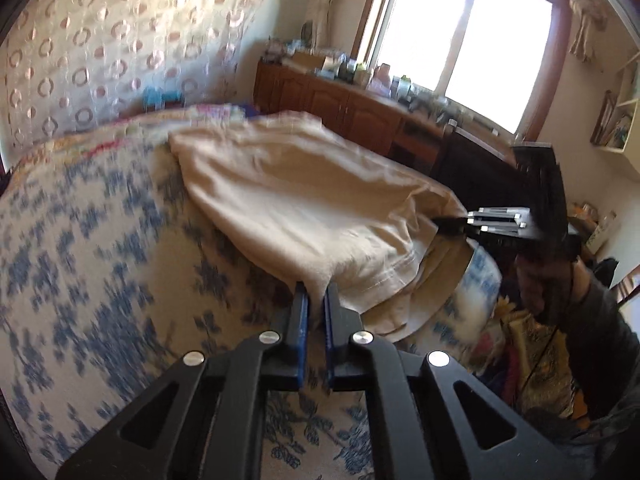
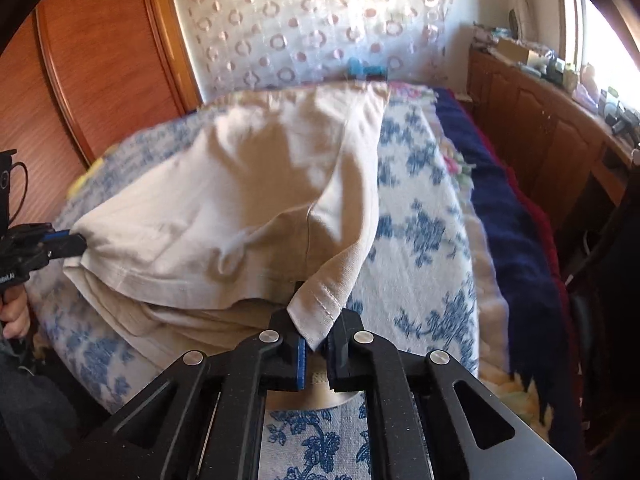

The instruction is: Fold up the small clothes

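Pinching the near hem corners w/ both grippers, left (image 1: 316, 300) and right (image 2: 316, 344), your beige garment (image 1: 288, 196) stretches lengthwise toward the far side.

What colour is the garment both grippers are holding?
Plain cream-beige garment; it shows best in the right wrist view.

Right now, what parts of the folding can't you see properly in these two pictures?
- Left wrist view: the bedspread pattern is smeared by motion blur.
- Right wrist view: the lower layer of the beige garment is hidden under its lifted top layer.
- Right wrist view: the left gripper is cut off by the left edge.
- Both views: items on the wooden cabinet are too small to name.
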The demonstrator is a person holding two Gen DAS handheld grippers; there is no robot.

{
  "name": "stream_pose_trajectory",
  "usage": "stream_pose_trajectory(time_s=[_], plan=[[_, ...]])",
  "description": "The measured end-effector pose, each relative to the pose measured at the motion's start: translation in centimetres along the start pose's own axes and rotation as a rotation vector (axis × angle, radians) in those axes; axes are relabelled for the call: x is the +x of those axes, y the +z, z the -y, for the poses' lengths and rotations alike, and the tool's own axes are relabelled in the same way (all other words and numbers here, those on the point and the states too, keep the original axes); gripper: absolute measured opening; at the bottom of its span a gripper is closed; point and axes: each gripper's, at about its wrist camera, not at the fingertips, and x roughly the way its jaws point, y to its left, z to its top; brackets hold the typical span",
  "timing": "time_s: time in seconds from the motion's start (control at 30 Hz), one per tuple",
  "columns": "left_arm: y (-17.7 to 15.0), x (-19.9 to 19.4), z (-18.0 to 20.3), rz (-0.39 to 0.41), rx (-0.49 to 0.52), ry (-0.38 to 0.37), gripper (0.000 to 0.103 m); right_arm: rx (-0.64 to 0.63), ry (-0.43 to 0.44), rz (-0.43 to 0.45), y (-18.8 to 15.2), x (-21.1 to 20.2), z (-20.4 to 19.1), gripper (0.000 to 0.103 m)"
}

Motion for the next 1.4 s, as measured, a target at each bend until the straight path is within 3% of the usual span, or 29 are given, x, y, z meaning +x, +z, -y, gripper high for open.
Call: stream_pose_trajectory(time_s=[0.17, 0.47, 0.87, 1.2, 1.27, 1.33, 1.4], plan=[[3.8, -1.3, -1.1, 0.074, -0.014, -0.019, 0.003, -0.014, 0.029, 0.087, 2.7, -2.5, -0.3, 0.004], [8.7, 0.3, -4.9, 0.105, -0.032, 0.061, 0.003, -0.051, 0.048, 0.186, 9.0, -1.5, -0.1, 0.004], [15.6, 6.0, -10.1, 0.093, -0.045, 0.13, 0.003, -0.086, 0.051, 0.176, 16.7, 3.9, 2.7, 0.004], [17.7, 12.4, -14.6, 0.012, -0.067, 0.177, 0.006, -0.077, 0.014, 0.097, 20.5, 10.7, 5.3, 0.005], [17.5, 13.2, -15.2, -0.001, -0.064, 0.165, 0.009, -0.078, -0.011, 0.077, 20.5, 11.8, 5.6, 0.01], [17.3, 13.0, -15.3, -0.006, -0.054, 0.187, 0.015, -0.063, -0.047, 0.072, 20.5, 12.3, 6.1, 0.03], [17.2, 12.6, -15.5, -0.009, -0.048, 0.182, 0.025, -0.051, -0.064, 0.083, 20.4, 12.0, 6.6, 0.037]])
